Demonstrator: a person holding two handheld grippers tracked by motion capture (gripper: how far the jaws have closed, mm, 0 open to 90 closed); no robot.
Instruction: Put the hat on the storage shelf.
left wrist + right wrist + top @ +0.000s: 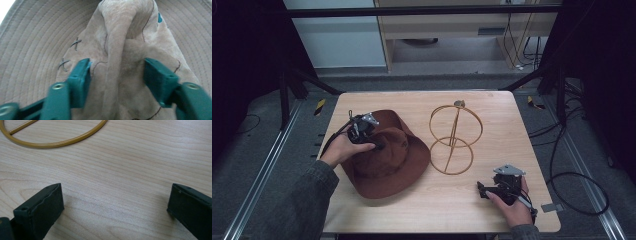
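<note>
**Left gripper closes on the hat crown, right gripper rests apart**

From the high view, your left gripper (pixel 373 141) sits on top of the brown hat (pixel 387 160), which lies on the left half of the wooden table (pixel 492 205). Your left hand (pixel 343 149) comes in from about 8 o'clock of the hat, and the gripper's tips meet the crown near its middle. The gold wire stand (pixel 454 137) is just beside the hat at its 3 o'clock, one ring flat on the table and the other upright above it. Your right gripper (pixel 482 189) lies low at about 5 o'clock of the stand, near the table's front edge, held by your right hand (pixel 512 202) and well apart from the hat.

In the left gripper view, you look straight down at the hat's crown (pixel 125 50), with the stitched brim (pixel 30 50) spreading around it. Your two jaws stand on either side of a raised fold of the crown and press into the fabric at both sides, pinching that fold between them.

In the right gripper view, your jaws are spread wide with bare table (pixel 117 185) between them. The stand's base ring (pixel 55 142) curves across at 11 o'clock, clear of both jaws.
</note>
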